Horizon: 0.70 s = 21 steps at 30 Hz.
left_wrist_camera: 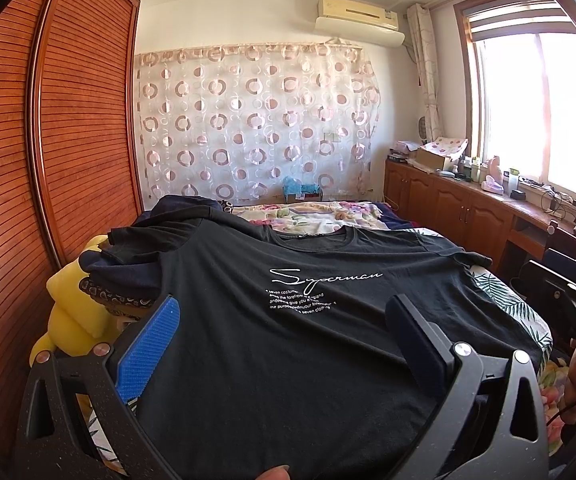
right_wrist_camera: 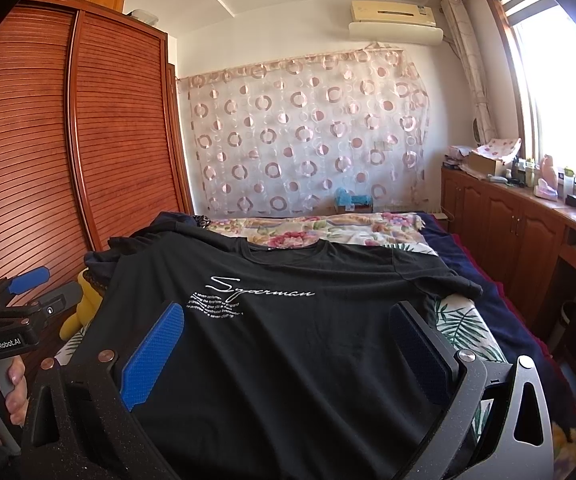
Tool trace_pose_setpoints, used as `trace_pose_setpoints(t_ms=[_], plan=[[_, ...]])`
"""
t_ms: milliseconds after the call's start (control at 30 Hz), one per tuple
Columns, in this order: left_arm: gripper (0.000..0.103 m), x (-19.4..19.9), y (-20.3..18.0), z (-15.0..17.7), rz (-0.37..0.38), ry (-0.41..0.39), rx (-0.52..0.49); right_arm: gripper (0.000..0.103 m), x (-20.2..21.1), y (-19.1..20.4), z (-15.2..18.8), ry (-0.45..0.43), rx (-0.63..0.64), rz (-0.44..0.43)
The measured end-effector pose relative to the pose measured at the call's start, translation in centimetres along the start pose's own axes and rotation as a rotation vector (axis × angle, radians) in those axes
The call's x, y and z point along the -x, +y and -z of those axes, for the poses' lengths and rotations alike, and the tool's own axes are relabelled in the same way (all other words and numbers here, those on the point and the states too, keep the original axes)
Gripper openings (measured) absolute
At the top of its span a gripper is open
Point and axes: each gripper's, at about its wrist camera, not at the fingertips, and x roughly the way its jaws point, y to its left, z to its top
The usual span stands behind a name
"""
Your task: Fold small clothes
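A black T-shirt [left_wrist_camera: 288,320] with white script print lies spread flat on the bed, collar at the far end; it also shows in the right wrist view [right_wrist_camera: 288,340]. My left gripper [left_wrist_camera: 283,320] is open, its blue-padded fingers [left_wrist_camera: 151,344] wide apart above the shirt's lower part. My right gripper [right_wrist_camera: 288,332] is open too, its fingers [right_wrist_camera: 155,352] spread above the shirt's lower half. Neither holds cloth. The left gripper also shows at the left edge of the right wrist view [right_wrist_camera: 27,284].
The bed [right_wrist_camera: 468,328] has a floral and leaf-print cover. A pile of dark clothes [left_wrist_camera: 127,256] and a yellow plush toy [left_wrist_camera: 71,312] lie at the bed's left. A slatted wooden wardrobe [left_wrist_camera: 47,140] stands left; low cabinets [left_wrist_camera: 468,208] with clutter run under the window on the right.
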Motion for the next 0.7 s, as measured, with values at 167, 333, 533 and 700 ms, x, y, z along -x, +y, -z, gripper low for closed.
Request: trace_pose_setpoints(t_ms=[167,333,533,700], plan=[[0.103,0.05,-0.09,0.05,-0.002,0.0,-0.002,0.103,0.03,0.01,-0.02,-0.001,-0.002,-0.002],[0.103,0.06,-0.12,0.19,-0.001,0.0,-0.003,0.103,0.08,-0.11,0.06,0.0,-0.003,-0.004],[0.103,0.26,-0.16,0.03,-0.004,0.004,-0.004,0.102,-0.11,-0.1,0.1,0.006,-0.007,-0.011],[0.103,-0.14,0.39,0.54,-0.017,0.028,-0.01,0.103,-0.78,-0.31,0.14,0.02,-0.01,-0.024]])
